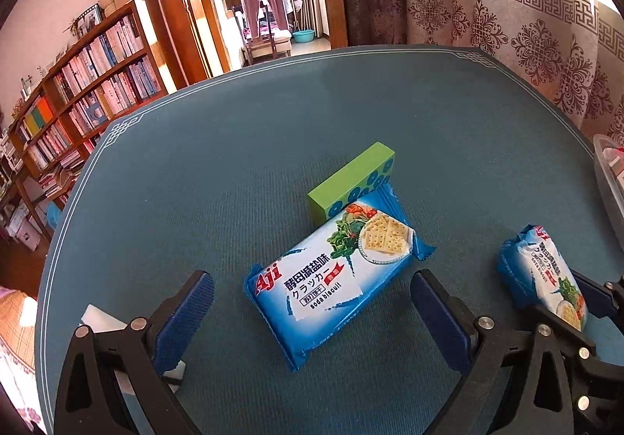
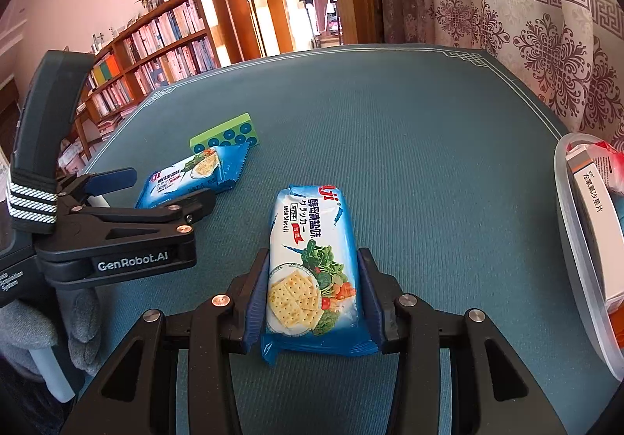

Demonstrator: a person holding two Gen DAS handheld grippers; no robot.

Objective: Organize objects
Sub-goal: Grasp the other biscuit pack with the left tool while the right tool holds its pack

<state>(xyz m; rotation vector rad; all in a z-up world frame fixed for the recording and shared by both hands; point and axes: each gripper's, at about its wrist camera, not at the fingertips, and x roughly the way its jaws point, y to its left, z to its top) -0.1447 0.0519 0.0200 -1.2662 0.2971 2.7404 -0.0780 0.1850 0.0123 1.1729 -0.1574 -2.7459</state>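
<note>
My right tongs (image 2: 314, 294) are clamped across the near end of a cracker packet (image 2: 312, 267), pads pressing its long sides, because that narrow width fits the span and keeps the soft wrapper from folding. I cannot tell whether it rests on the blue surface (image 2: 429, 162) or is just clear of it. My left tongs (image 1: 312, 314) stand wide apart and grip nothing; they straddle the near end of the second cracker packet (image 1: 331, 279), which lies flat toward the surface's left edge, its far end touching a green block (image 1: 351, 177). At the right edge sits a clear bin (image 2: 577, 248) already holding boxes, so I judge that is where both packets belong, the right one first.
</note>
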